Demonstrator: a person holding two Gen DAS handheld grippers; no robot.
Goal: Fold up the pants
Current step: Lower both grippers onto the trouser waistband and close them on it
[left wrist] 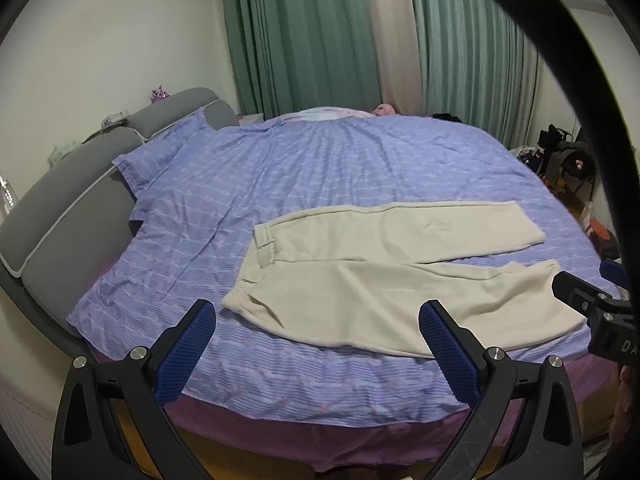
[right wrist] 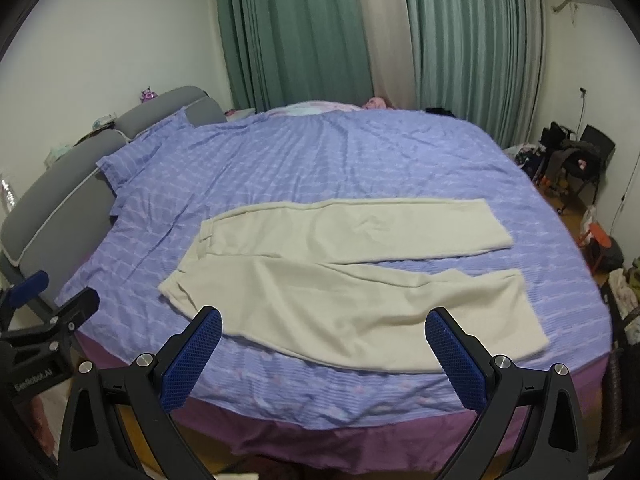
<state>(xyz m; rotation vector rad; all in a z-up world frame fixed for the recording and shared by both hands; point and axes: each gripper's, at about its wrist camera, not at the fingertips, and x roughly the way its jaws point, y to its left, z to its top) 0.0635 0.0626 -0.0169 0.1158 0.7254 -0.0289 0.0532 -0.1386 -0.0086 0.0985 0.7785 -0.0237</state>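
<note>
Bare blue bedspread (right wrist: 360,160) lies open far of the cream pants (right wrist: 340,280) and along the near edge, while the grey headboard (right wrist: 60,200) blocks the left.

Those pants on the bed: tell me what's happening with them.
A person holds a two-finger gripper in each hand over the bed. The cream pants lie spread flat on the purple cover, waistband toward the headboard, legs apart. The left gripper and the right gripper are both open and touch nothing. No fold is made yet.
</note>
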